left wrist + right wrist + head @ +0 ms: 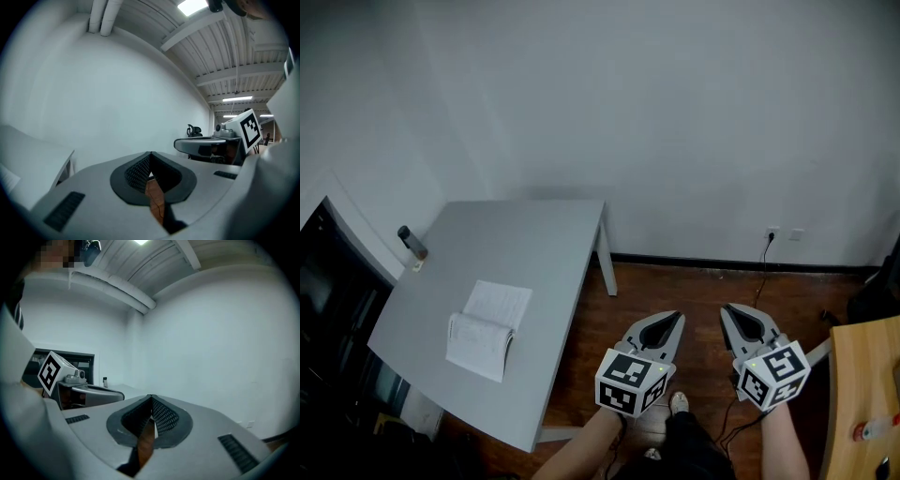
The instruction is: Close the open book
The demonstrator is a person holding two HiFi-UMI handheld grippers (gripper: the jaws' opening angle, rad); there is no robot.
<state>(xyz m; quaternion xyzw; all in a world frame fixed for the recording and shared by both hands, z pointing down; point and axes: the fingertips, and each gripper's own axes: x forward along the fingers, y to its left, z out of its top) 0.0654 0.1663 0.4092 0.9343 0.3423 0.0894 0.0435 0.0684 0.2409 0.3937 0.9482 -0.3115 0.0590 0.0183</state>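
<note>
On the grey surface (520, 242) at left, book (488, 330) lies open; right of it, over the floor (694, 286), left gripper (673, 319) and right gripper (729, 312); both fingers pressed together, empty.

One grey table (539, 272). On it, one open book (487, 330) and one small dark object (412, 243), too small to identify. Two handheld grippers: one left gripper (673, 317) and one right gripper (731, 309). Two marker cubes, one per gripper: the left cube (630, 382) and the right cube (775, 375). Two wall sockets (772, 232), side by side. One black cable (761, 267). One wooden table (862, 375), partly in view.
</note>
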